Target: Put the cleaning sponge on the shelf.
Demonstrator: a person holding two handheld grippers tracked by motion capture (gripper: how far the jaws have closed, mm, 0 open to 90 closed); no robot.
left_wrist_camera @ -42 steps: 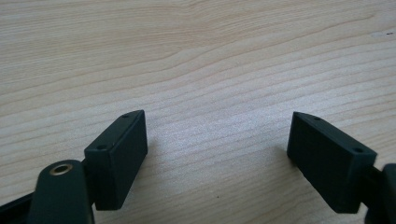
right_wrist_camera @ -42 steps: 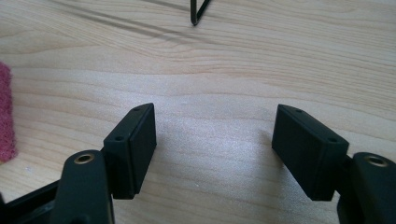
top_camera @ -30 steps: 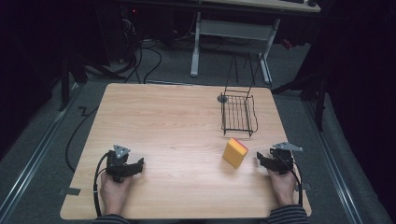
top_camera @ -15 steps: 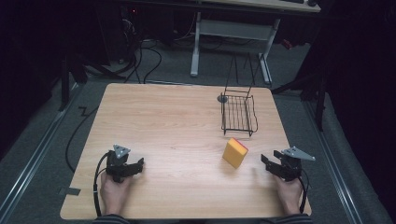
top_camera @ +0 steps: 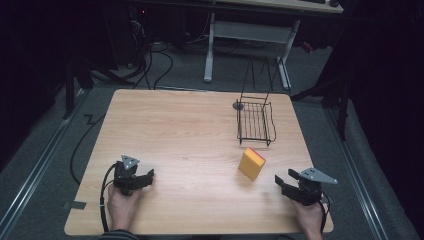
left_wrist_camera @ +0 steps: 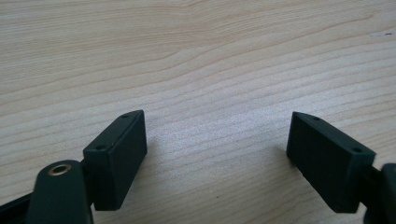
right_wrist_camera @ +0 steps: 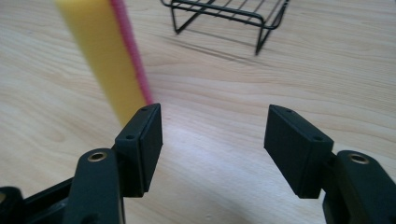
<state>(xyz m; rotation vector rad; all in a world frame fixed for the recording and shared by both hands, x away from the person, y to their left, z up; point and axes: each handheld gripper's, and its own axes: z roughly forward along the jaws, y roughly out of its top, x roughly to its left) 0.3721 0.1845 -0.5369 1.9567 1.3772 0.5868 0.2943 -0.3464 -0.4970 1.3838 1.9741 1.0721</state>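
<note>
The table (top_camera: 180, 135) spans the middle of the high view, its left half and centre bare wood. A wire rack (top_camera: 255, 121) stands in the upper right, near the far edge. Below it, well apart, a yellow sponge (top_camera: 251, 164) with a pink side stands on edge at centre right. The right gripper (top_camera: 287, 186) sits lower right, close to the right edge, its 2 jaws apart with nothing between, just beside the sponge. The left gripper (top_camera: 148, 178) rests lower left, jaws apart over bare wood.
</note>
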